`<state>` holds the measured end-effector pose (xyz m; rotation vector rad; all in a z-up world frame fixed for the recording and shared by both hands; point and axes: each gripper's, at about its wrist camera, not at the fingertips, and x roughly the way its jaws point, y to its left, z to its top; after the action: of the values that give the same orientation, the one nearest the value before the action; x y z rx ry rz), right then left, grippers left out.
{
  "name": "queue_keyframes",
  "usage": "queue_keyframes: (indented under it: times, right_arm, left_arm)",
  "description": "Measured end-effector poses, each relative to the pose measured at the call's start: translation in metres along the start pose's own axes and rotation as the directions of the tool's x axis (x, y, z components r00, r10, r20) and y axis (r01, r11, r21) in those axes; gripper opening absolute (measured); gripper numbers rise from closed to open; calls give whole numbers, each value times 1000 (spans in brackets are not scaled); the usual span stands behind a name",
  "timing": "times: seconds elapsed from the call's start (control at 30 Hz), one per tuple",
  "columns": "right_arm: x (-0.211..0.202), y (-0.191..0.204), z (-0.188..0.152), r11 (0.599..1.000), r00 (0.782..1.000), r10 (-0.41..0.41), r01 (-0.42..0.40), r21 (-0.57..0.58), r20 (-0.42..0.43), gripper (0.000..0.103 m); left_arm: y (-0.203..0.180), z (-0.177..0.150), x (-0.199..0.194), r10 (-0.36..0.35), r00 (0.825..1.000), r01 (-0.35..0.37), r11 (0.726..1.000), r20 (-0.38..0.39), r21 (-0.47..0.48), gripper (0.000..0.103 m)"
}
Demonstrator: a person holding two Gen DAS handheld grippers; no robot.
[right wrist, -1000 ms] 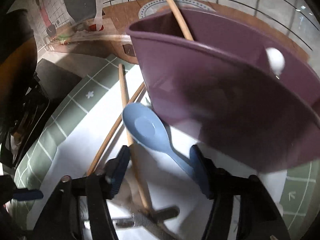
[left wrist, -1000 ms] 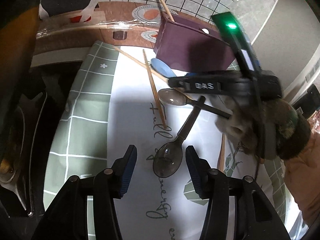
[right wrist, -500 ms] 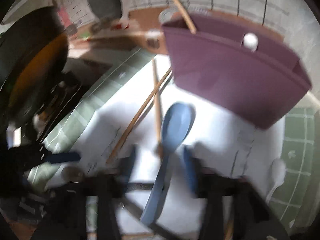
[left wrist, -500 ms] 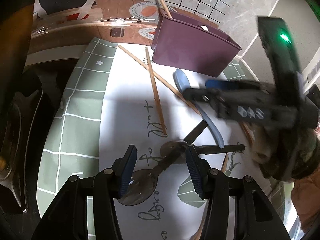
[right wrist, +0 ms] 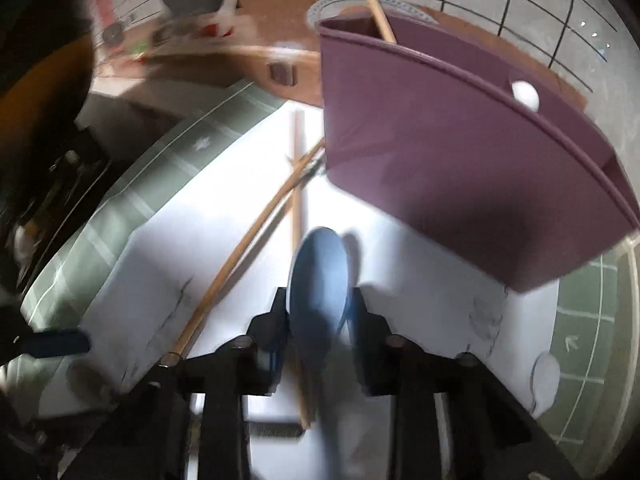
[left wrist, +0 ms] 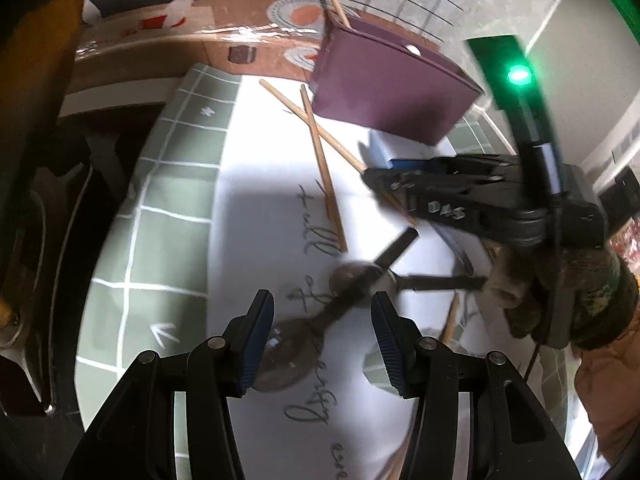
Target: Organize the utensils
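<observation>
A: How do the right tongs point(right wrist: 318, 320) stand?
B: Their jaws are closing with the blue spoon point(right wrist: 318, 276) between them, bowl jutting ahead toward the purple holder point(right wrist: 460, 152); whether the pads press it yet, I can't tell.
A: And the left tongs point(left wrist: 322, 340)?
B: Half spread, gripping nothing; a dark spoon point(left wrist: 320, 320) lies on the mat point(left wrist: 256, 208) between the fingers

Blue spoon point(right wrist: 318, 280) smeared by blur, handle hidden below the jaws, dark spoons point(left wrist: 352, 280) blurred too
</observation>
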<state>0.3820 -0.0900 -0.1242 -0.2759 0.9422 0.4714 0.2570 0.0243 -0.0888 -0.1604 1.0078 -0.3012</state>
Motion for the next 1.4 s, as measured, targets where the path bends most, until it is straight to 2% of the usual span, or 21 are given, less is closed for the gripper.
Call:
queue_keyframes:
  times: [0.1,0.23,0.4,0.5,0.6,0.63,0.7,0.87,1.0,1.1,1.2,1.23,1.33,1.37,1.4]
  right_arm:
    - [-19,-10,-13,1000,1000,-12,11,24,24,24]
    - [-52,-33,-39,996,999,-8,4,85,44,23]
    - [-75,-46,-81,991,998,-43,38,127,35,22]
    - [-78,-50,-100,987,998,-53,48,155,26,22]
    - [-78,-50,-111,983,998,-51,46,179,24,22]
    - [-77,-49,-113,981,999,-43,37,189,24,22]
    - [-76,-48,-119,978,999,-28,23,210,22,22]
    - [-77,-41,-135,974,998,-53,48,220,19,22]
    - [-81,-42,-141,971,997,-69,61,231,24,22]
    - [-84,-46,-143,970,997,-71,62,234,29,22]
    - [-89,-50,-143,970,997,-76,65,233,35,22]
    - [-90,-51,-142,970,996,-77,66,233,38,22]
    - [-91,-52,-140,971,996,-75,63,232,46,22]
    - [-91,-53,-139,971,996,-74,61,233,47,22]
    - [-90,-53,-138,970,996,-72,59,234,48,22]
  left_arm:
    - [-8,-7,1,-40,998,40,999,-41,2,52]
    - [-20,-12,10,-133,984,130,991,-115,-38,52]
    - [-35,2,22,-143,982,133,988,-122,-83,52]
    - [-43,16,33,-94,989,84,992,-113,-96,52]
    - [-49,30,41,-15,994,2,994,-113,-108,52]
    - [-53,34,44,31,993,-44,993,-110,-114,52]
    - [-57,41,50,110,988,-124,983,-104,-136,52]
    - [-59,54,63,236,968,-249,946,-85,-208,56]
    - [-66,59,71,298,953,-303,942,-58,-147,59]
    - [-68,55,69,266,963,-268,963,-43,-36,59]
    - [-56,42,59,185,983,-183,979,-20,90,60]
    - [-51,37,57,187,982,-183,974,-17,137,61]
    - [-44,26,51,281,959,-281,926,34,253,61]
    - [-41,25,49,284,958,-282,926,29,251,59]
    - [-35,27,46,264,964,-257,942,-6,217,59]
